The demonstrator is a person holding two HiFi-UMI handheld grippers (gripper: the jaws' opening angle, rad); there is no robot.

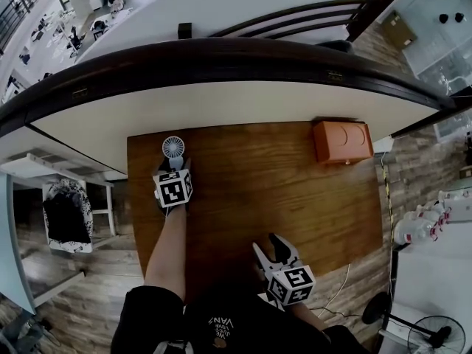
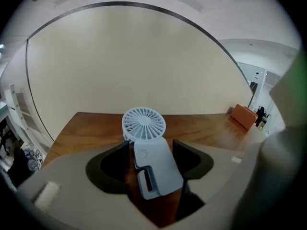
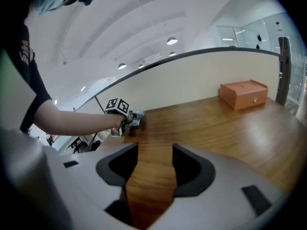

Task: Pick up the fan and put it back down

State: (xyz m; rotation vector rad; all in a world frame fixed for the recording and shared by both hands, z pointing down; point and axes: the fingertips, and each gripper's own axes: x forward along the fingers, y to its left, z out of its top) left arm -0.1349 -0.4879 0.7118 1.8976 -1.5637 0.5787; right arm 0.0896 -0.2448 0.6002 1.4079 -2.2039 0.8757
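The left gripper's (image 2: 151,144) dark jaws stand apart either side of the handle of a pale blue plastic handheld fan (image 2: 144,124) with a round grille, on a brown wooden table (image 2: 88,124), with an orange box (image 2: 243,115) far right.

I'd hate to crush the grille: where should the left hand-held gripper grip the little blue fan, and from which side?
Take the fan by its flat handle, below the round grille, coming from the person's side as the left hand-held gripper points. The handle is narrow, fairly straight-sided and sits between the open jaws; the grille is wider and ribbed.
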